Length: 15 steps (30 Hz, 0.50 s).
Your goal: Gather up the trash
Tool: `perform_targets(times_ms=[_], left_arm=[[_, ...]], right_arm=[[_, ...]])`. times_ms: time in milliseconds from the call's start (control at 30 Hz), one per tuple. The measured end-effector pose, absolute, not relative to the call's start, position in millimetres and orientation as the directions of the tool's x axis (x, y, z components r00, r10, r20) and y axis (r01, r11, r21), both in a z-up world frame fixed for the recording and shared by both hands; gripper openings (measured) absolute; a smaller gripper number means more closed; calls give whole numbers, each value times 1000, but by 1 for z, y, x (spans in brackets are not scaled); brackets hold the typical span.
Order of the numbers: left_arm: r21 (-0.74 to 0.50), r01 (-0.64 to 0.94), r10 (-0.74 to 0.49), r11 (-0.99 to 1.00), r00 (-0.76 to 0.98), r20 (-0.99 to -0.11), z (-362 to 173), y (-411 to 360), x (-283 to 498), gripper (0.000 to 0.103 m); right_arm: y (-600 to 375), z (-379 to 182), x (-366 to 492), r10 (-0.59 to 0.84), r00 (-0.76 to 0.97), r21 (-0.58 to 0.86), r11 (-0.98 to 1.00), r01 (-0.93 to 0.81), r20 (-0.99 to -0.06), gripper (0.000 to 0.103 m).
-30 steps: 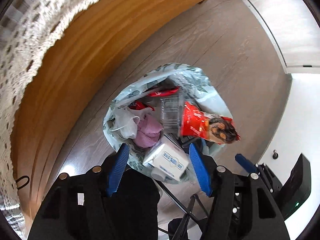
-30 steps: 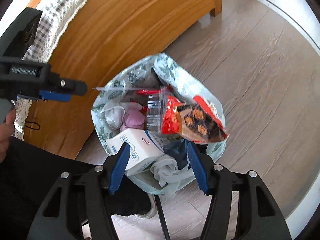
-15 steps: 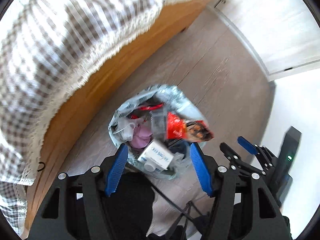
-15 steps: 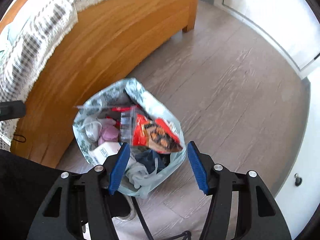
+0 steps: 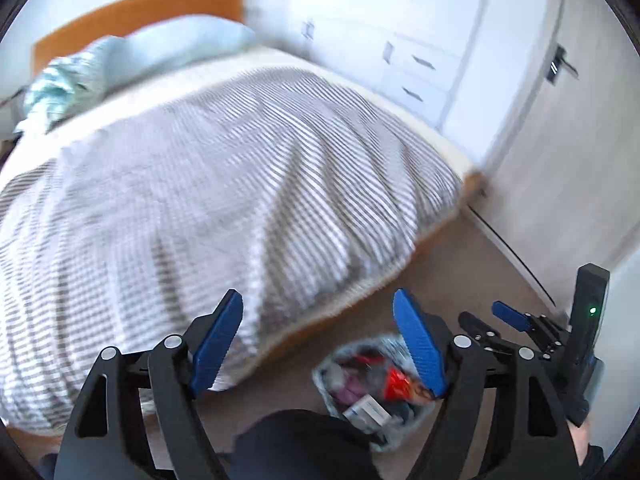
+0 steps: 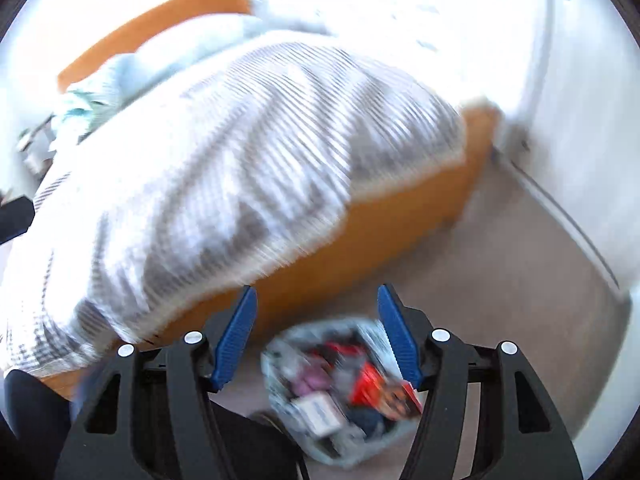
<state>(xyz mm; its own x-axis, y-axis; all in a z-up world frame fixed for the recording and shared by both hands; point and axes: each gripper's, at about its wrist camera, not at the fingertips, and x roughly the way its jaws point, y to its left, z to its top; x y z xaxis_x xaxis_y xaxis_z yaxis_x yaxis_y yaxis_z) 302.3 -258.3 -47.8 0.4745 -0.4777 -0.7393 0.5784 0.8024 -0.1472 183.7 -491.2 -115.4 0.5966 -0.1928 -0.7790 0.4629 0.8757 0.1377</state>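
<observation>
A patterned plastic trash bag [image 5: 370, 390] stands open on the floor beside the bed, full of wrappers, a red snack packet [image 5: 396, 380] and a white carton [image 5: 366, 408]. It also shows, blurred, in the right wrist view [image 6: 336, 388]. My left gripper [image 5: 318, 316] is open and empty, raised well above the bag. My right gripper [image 6: 316, 308] is open and empty, also high above the bag; it appears at the right of the left wrist view [image 5: 500, 320].
A bed with a grey striped cover [image 5: 208, 200] and orange wooden frame [image 6: 380, 224] fills the left and centre. Light blue pillows [image 5: 160, 52] lie at its head. White cupboards and drawers [image 5: 420, 68] stand behind. A dark trouser leg [image 5: 300, 444] is below.
Both grippers have risen and tilted up from the trash bag, so the bag has shrunk to the bottom of both views and the bed top has come into sight. Both stay open.
</observation>
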Motion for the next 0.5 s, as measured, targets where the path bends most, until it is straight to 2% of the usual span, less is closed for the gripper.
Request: perform_targets(times_ms=[200, 267, 500], left_arm=[[-154, 398, -397, 904, 649, -649, 2, -154, 310, 86], [-145, 329, -343, 933, 697, -630, 17, -120, 312, 87], [-143, 125, -184, 982, 815, -550, 64, -21, 298, 93]], right_arm=[[-425, -51, 233, -111, 707, 123, 955, 271, -698, 63], [-402, -33, 246, -79, 726, 109, 972, 209, -683, 66], [-324, 22, 274, 22, 788, 85, 996, 38, -615, 67]])
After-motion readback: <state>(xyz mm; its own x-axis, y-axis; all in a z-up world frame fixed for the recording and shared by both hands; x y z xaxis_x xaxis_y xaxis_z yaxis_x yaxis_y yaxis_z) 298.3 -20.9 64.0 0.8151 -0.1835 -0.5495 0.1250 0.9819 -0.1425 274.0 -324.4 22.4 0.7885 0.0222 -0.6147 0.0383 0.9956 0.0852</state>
